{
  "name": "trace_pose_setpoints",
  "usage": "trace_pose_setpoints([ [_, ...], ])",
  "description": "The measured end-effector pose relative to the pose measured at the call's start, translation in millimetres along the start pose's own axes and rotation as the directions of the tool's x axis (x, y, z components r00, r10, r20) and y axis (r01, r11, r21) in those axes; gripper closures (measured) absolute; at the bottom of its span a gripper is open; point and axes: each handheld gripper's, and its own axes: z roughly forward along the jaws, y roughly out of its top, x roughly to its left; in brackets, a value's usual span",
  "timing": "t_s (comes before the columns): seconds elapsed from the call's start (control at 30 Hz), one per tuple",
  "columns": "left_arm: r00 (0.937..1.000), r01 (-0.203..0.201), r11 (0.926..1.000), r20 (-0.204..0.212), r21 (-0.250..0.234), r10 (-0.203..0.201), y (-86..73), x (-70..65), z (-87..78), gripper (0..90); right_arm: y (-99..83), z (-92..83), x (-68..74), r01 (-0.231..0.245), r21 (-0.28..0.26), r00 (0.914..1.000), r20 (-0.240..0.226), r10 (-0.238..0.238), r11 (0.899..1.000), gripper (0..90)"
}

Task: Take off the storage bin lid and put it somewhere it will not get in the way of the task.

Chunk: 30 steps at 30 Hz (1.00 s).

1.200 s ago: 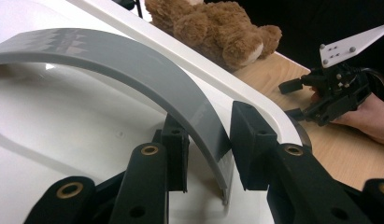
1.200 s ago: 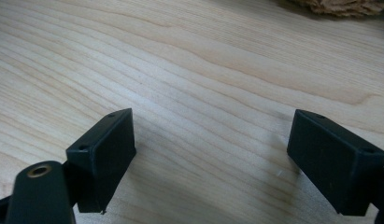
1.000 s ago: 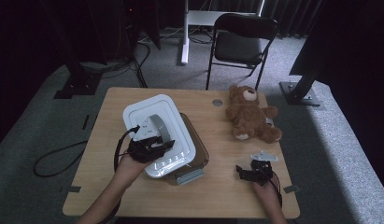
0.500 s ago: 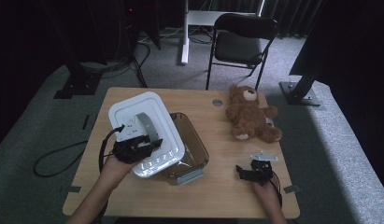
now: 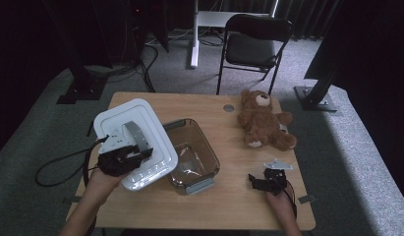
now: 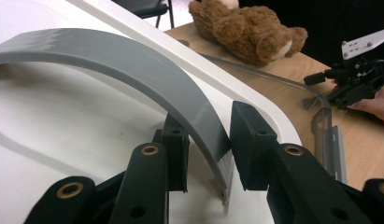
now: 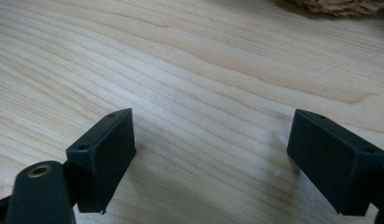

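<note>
A white box lid (image 5: 133,142) with a curved grey handle (image 5: 136,134) hangs tilted over the table's left side. My left gripper (image 5: 140,153) is shut on that grey handle (image 6: 147,79); both pads press its end (image 6: 209,142). The clear brown-tinted box (image 5: 192,155) stands uncovered in the middle of the table, its rim (image 6: 283,84) beyond the lid's edge. A brown teddy bear (image 5: 264,120) lies at the back right, seen as well in the left gripper view (image 6: 248,28). My right gripper (image 5: 261,179) rests low over bare wood near the front right, jaws wide open (image 7: 208,158).
The wooden table (image 5: 229,206) has bare room along its front edge and between box and bear. A round grommet (image 5: 229,107) sits at the back. A black folding chair (image 5: 253,46) stands behind the table. A cable (image 5: 57,164) trails off the left edge.
My left gripper has carried the lid to the left, off the box, which now stands uncovered. The right gripper has stayed in place.
</note>
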Motion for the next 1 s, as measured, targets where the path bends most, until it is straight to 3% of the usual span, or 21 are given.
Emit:
trace_pose_setpoints([
  [0.27, 0.9994, 0.027, 0.9996, -0.023, -0.011, -0.027, -13.8, 11.9, -12.8, 69.3, 0.0, 0.0, 0.0, 0.0, 0.0, 1.0, 0.0, 0.0, 1.0, 14.4],
  [0.53, 0.9983, 0.045, 0.9989, -0.036, 0.011, -0.045, -32.2, 23.0, -20.6, 69.3, 0.0, 0.0, 0.0, 0.0, 0.001, 1.0, 0.0, 0.0, 1.0, 14.4],
  [0.87, 0.9983, 0.058, 0.997, -0.004, 0.052, -0.058, -53.1, 32.0, -11.9, 69.1, 0.0, 0.0, -0.2, 0.0, 0.0, 1.0, 0.002, 0.0, 1.0, 14.4],
  [1.0, 0.9948, 0.096, 0.9927, 0.026, 0.073, -0.098, -66.4, 42.0, 1.4, 69.2, 0.0, 0.0, -0.2, 0.0, 0.0, 1.0, 0.002, 0.0, 1.0, 14.4],
])
